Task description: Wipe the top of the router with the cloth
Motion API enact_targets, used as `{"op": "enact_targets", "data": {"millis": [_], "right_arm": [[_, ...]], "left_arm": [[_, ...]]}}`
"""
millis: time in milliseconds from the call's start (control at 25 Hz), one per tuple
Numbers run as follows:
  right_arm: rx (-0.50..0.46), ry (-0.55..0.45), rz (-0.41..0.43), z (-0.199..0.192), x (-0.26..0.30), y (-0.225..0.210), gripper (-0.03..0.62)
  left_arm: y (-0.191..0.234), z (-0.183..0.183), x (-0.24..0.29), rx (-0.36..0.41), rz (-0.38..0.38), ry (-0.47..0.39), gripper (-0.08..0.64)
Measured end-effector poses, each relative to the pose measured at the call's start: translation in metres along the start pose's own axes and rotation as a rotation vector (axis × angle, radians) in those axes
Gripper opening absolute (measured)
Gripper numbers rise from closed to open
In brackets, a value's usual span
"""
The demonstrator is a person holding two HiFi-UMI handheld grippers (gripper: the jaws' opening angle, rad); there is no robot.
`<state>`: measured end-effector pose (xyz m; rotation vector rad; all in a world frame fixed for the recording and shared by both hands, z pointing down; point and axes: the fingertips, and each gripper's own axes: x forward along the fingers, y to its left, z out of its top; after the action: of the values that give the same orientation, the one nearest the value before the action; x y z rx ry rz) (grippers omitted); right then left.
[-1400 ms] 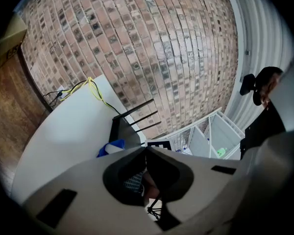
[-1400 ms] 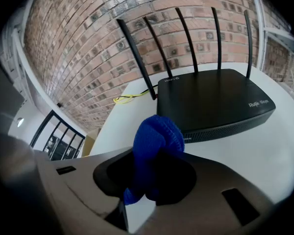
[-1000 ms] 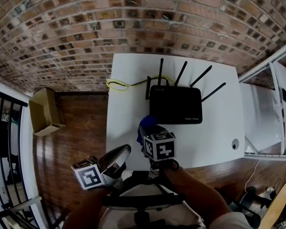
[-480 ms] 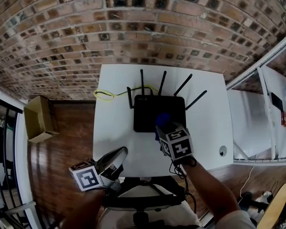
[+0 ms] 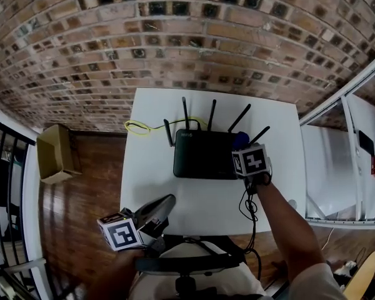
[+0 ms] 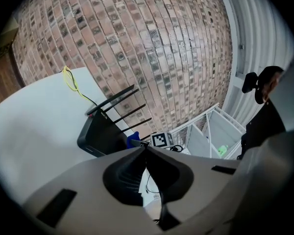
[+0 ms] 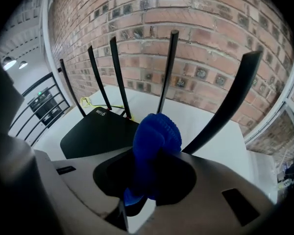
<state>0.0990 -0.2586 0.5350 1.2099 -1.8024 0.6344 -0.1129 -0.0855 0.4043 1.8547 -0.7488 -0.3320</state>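
As the head view shows it, router (image 5: 203,154): black and flat, it lies toward the far side of the white table (image 5: 149,183), its antennas (image 5: 210,114) standing along the far edge.
Yellow cable (image 5: 137,127): loops off the router's far left corner.
Right gripper (image 5: 244,149): reaches over the router's far right corner, a bunched blue cloth (image 5: 240,140) at its tip beside the rightmost antenna.
Left gripper (image 5: 165,203): hangs at the near table edge, well apart from the router.

Left gripper view, left gripper (image 6: 146,148): jaws pressed together with nothing between them.
Router (image 6: 100,133): seen far ahead, with the cloth (image 6: 133,140) at its right end.

Right gripper view, right gripper (image 7: 150,179): jaws clamped on the cloth (image 7: 155,140), which sticks out as a thick wad.
Router (image 7: 95,131): its top spreads to the left of the wad; whether cloth and top touch, I cannot tell.
Antennas (image 7: 235,99): two rise close on either side of the cloth.

Risk, antennas: a sweep begun this close to them could snag the wad or a jaw and bend or fold one.
Risk, router: nothing steadies it, so hard sideways pressure could slide it and tug the yellow cable.
Risk, coverage: a tight wad wipes only a narrow strip, so patches may be missed.
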Motion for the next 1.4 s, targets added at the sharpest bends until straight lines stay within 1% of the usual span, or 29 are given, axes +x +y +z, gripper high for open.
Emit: {"op": "enact_targets", "data": {"millis": [240,400,560,640,720,880,1000,1200,1400], "right_arm": [[0.022,0.070,-0.030,0.003,0.020,0.000,0.110],[0.025,0.086,-0.078,0.008,0.029,-0.002,0.110],[0.019,0.088,-0.102,0.017,0.038,0.002,0.110],[0.024,0.076,-0.084,0.024,0.043,0.008,0.110],[0.035,0.065,-0.043,0.031,0.047,0.017,0.110],[0.094,0.061,0.049,0.042,0.053,0.033,0.110],[0.119,0.061,0.094,0.050,0.055,0.048,0.109],[0.120,0.059,0.136,0.055,0.057,0.079,0.109],[0.073,0.074,0.173,0.059,0.059,0.110,0.109]], "left_arm": [[0.002,0.003,0.000,0.004,0.005,0.002,0.005],[0.005,0.007,-0.004,0.000,0.001,-0.008,0.005],[0.014,0.009,-0.011,0.000,0.022,-0.004,0.005],[0.015,0.012,-0.014,-0.001,0.016,-0.011,0.005],[0.016,0.015,-0.017,-0.006,0.014,-0.018,0.005],[0.021,0.019,-0.026,-0.017,0.024,-0.027,0.005],[0.026,0.024,-0.033,-0.022,0.032,-0.038,0.005],[0.032,0.031,-0.043,-0.024,0.036,-0.060,0.005],[0.036,0.033,-0.049,-0.024,0.041,-0.064,0.005]]}}
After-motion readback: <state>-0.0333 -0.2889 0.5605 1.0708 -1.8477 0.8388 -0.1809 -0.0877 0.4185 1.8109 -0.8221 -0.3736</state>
